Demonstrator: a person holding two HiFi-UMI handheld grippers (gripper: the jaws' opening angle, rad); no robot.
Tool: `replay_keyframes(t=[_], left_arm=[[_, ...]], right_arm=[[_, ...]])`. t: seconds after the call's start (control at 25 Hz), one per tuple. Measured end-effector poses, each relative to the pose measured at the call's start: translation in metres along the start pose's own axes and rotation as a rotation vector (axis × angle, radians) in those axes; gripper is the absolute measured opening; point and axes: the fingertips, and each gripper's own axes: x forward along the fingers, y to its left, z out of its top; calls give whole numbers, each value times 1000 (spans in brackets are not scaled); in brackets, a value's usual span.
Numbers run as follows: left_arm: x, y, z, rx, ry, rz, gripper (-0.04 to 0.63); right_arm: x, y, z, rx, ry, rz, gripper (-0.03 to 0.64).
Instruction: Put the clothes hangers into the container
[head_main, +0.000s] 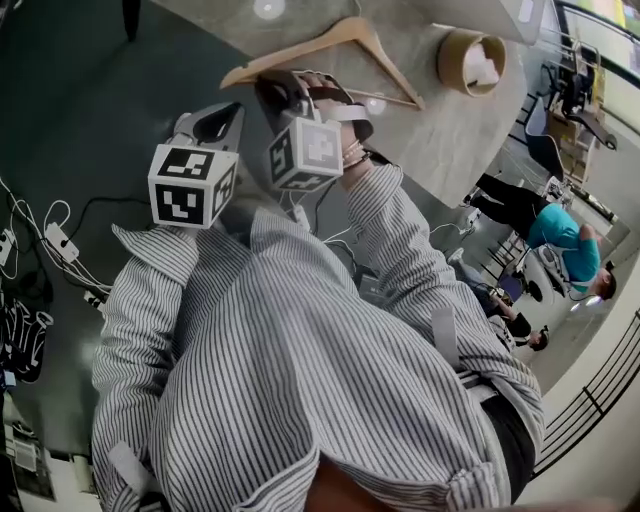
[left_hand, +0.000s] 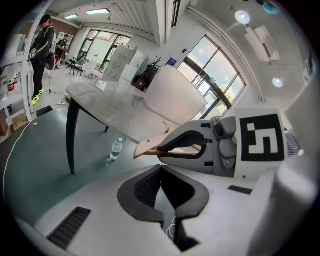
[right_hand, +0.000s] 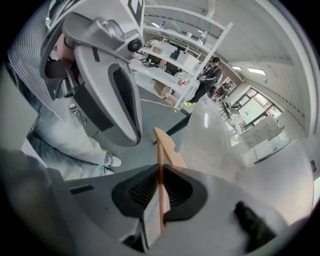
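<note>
A wooden clothes hanger (head_main: 345, 40) lies over the near edge of the grey table (head_main: 440, 130). My right gripper (head_main: 290, 88) is shut on its lower bar near the left end; in the right gripper view the thin bar (right_hand: 161, 165) runs between the pads. My left gripper (head_main: 215, 122) hovers just left of it, off the table's edge, shut with nothing in it (left_hand: 161, 175). A round cardboard container (head_main: 470, 60) stands on the table to the right of the hanger, with something white inside.
A plastic bottle (left_hand: 116, 148) lies on the dark floor under the table. Cables and plugs (head_main: 50, 240) trail over the floor at the left. A person in a teal top (head_main: 560, 235) is at the right; shelves and another person (right_hand: 207, 80) stand farther off.
</note>
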Motion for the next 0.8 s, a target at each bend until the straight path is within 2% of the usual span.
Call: replay_keyframes(t=[0.24, 0.44, 0.8], left_arm=[[-5, -8, 22, 46, -36, -17, 9], [-10, -21, 40, 77, -56, -42, 9], [-20, -54, 85, 205, -101, -83, 9]], right_arm=[[-27, -20, 12, 81, -66, -55, 40], [-48, -35, 16, 108, -89, -79, 37], [-108, -86, 14, 217, -110, -245, 34]])
